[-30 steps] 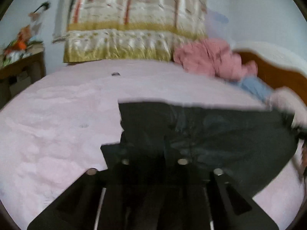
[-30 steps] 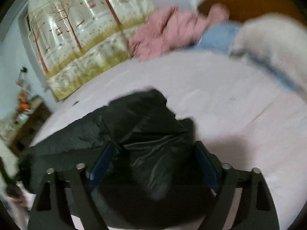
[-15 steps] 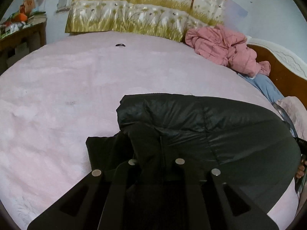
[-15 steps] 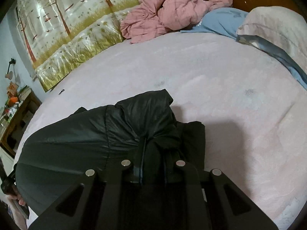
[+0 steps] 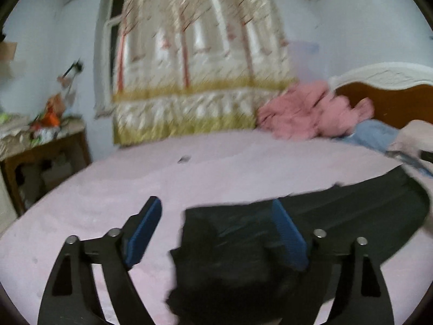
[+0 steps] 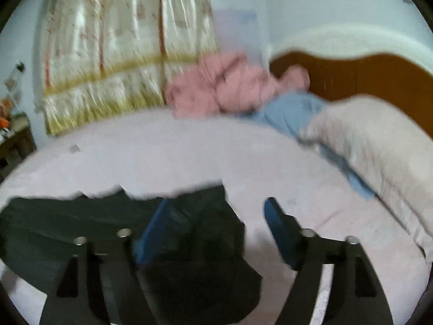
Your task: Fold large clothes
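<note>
While both views are smeared by blur, we can make out the black jacket (image 5: 311, 233) lying folded on the pink bed (image 5: 189, 178), at its near side. In the left wrist view it spreads from between the fingers off to the right; in the right wrist view the same jacket (image 6: 81, 224) runs from between the fingers off to the left.

Our left tool (image 5: 216, 233) has its jaws opening, the blue pads (image 5: 143, 230) standing wide apart. The near left corner of the jacket lies between them, but neither pad presses on the cloth, so nothing is gripped.

Our right tool (image 6: 219, 227) is opening as well, its blue pads (image 6: 278, 230) spread wide. The jacket's right end sits between the fingers, nearer the left pad; whether that pad touches the fabric we cannot tell through the blur, and the right pad is clear over bare sheet.

At the far right of the bed we see a crumpled pink garment (image 6: 230, 89), just beside it a light blue cloth (image 6: 292, 111), and a pale pillow (image 6: 379, 140) against the wooden headboard (image 6: 365, 73). A tree-patterned curtain (image 5: 194, 62) hangs on the far wall, and a cluttered wooden tabletop (image 5: 40, 135) stands at the far left, beside the bed.
</note>
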`<state>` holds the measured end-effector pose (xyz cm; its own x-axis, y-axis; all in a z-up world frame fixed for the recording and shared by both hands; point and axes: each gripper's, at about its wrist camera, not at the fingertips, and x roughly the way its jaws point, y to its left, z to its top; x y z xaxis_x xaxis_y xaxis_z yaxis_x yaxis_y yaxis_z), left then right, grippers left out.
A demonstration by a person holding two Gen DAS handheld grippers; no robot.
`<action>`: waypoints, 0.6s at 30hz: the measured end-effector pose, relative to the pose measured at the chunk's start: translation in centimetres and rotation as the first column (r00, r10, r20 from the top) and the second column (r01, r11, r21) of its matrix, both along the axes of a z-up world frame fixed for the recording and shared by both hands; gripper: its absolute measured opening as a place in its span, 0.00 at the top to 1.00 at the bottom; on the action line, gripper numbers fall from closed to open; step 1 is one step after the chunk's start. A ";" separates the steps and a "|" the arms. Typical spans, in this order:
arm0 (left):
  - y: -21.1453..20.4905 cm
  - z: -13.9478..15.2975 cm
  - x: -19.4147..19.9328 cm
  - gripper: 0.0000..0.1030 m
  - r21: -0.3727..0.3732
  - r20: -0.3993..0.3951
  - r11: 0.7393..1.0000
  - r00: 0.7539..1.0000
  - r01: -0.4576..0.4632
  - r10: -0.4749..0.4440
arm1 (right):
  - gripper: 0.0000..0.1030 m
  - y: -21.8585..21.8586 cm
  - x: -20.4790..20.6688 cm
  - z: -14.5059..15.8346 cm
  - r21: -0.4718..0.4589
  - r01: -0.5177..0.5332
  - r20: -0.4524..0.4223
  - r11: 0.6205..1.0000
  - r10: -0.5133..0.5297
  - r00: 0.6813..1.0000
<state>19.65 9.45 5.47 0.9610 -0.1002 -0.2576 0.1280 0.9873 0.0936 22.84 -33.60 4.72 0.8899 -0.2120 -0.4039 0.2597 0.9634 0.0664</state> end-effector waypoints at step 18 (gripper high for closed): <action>-12.5 -4.4 0.7 0.90 -0.273 -0.279 0.883 0.847 0.382 -0.453 | 0.34 7.6 -3.2 0.5 0.213 -0.345 0.018 0.914 0.350 0.937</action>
